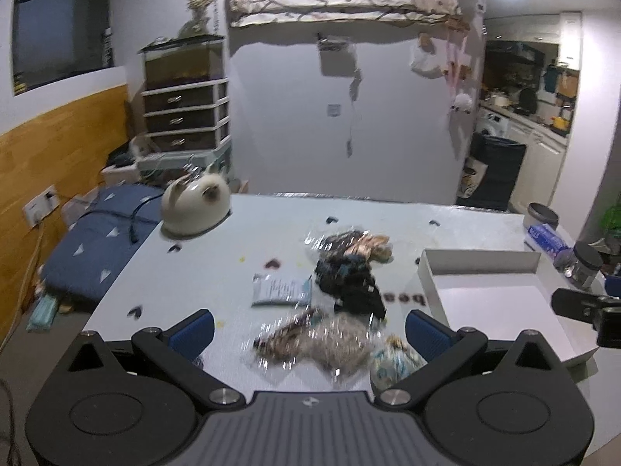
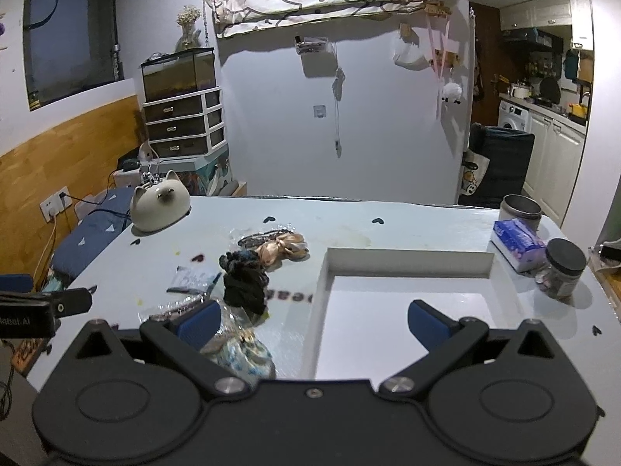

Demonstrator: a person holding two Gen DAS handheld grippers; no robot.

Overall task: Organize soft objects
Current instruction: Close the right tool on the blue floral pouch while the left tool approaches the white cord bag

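Both my hand-held grippers hover spread wide and empty above the worktop (image 2: 388, 225).
My left hand-held gripper (image 1: 309, 330) is over the scrunchie pile (image 1: 349, 283); my right hand-held gripper (image 2: 314, 322) is over the white box (image 2: 407, 260) beside it.

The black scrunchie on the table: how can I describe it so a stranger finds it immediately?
Start at the white tray on the pale table. Just left of it lies a heap of soft items; the black scrunchie sits in its middle. It is matte, ruffled and uniformly dark, unlike the shiny peach satin scrunchie behind it and the blue-patterned scrunchie nearer the camera.
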